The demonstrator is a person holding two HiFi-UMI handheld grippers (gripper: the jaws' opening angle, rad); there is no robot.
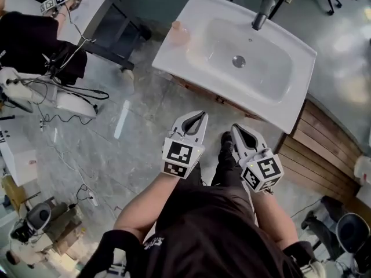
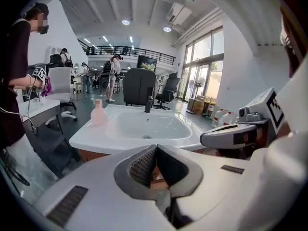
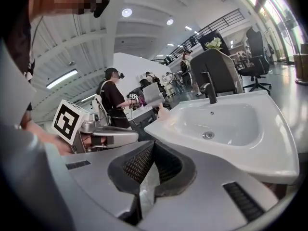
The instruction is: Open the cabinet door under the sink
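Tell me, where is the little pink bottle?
In the head view, the small pink bottle sits on the back left corner of the white ceramic sink, left of the dark faucet.

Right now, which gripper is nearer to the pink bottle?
Left. The left gripper is off the front edge of the sink, nearly in line with the pink bottle; the right gripper is farther to its right.
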